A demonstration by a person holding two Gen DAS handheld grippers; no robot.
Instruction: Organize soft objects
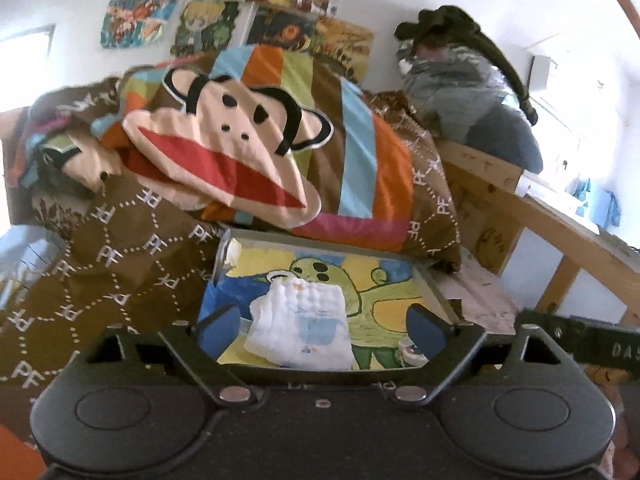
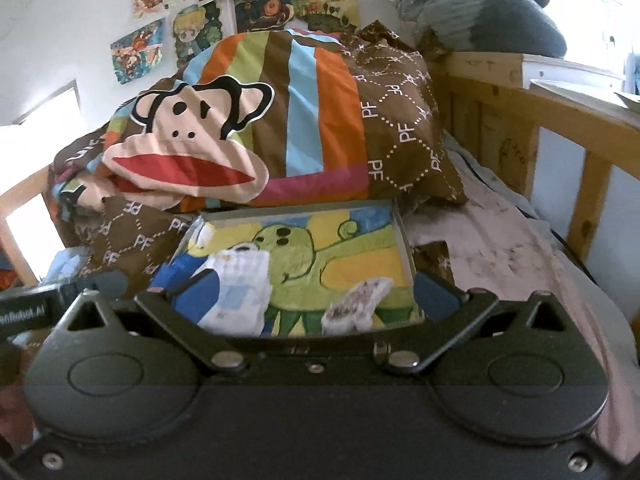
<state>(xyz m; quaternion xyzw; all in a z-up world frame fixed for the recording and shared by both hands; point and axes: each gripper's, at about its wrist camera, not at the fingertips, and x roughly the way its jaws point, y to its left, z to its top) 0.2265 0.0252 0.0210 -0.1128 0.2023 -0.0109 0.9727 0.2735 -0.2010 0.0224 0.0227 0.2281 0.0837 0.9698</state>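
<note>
A shallow tray with a painted green cartoon figure (image 1: 384, 304) (image 2: 360, 256) lies on the bed. A folded white quilted cloth (image 1: 304, 324) (image 2: 240, 292) lies on its left part. A smaller white patterned soft item (image 2: 356, 304) lies at its front right; only a bit of it shows in the left wrist view (image 1: 412, 350). My left gripper (image 1: 322, 330) is open, its blue fingers either side of the white cloth, just above it. My right gripper (image 2: 316, 292) is open over the tray's front, with the small item between its fingers.
A bunched brown and striped duvet with a monkey face (image 1: 224, 152) (image 2: 192, 148) lies behind the tray. A wooden bed rail (image 1: 552, 216) (image 2: 520, 120) runs on the right. A grey plush pile (image 1: 472, 92) sits on the rail. Posters hang on the wall (image 1: 200, 24).
</note>
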